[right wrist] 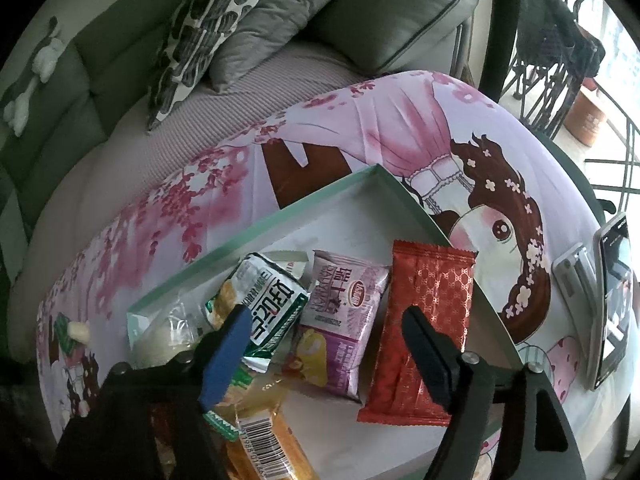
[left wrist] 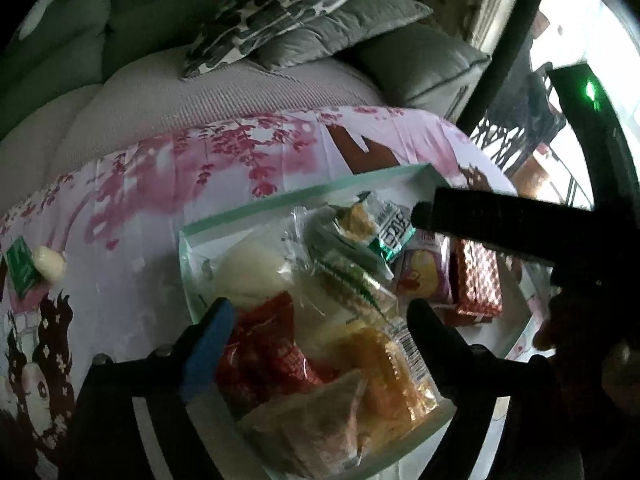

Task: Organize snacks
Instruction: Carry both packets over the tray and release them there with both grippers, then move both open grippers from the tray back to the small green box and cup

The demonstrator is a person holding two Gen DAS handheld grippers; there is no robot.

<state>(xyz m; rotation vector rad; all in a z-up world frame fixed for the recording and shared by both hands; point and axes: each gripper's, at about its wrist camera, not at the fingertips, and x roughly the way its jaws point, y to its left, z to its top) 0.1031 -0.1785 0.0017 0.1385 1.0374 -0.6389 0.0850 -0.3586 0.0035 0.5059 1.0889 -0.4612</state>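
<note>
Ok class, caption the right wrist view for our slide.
Open right gripper hovering over snack packets in a green-rimmed tray.

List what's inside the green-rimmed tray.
Tray holds a red patterned packet, purple packet, green-white packet, orange packet and clear-wrapped snacks. Items beneath the pile are covered.

Tray (right wrist: 256,224) — pale mint rim, white floor. Beyond the right tongs (right wrist: 326,344): red wrapper (right wrist: 432,304) with gold lattice, purple-and-yellow packet (right wrist: 344,312), green-and-white packet (right wrist: 272,304). Cloth (right wrist: 400,120) — pink blossom print. Cushion (right wrist: 208,24), white with dark blotches.
</note>
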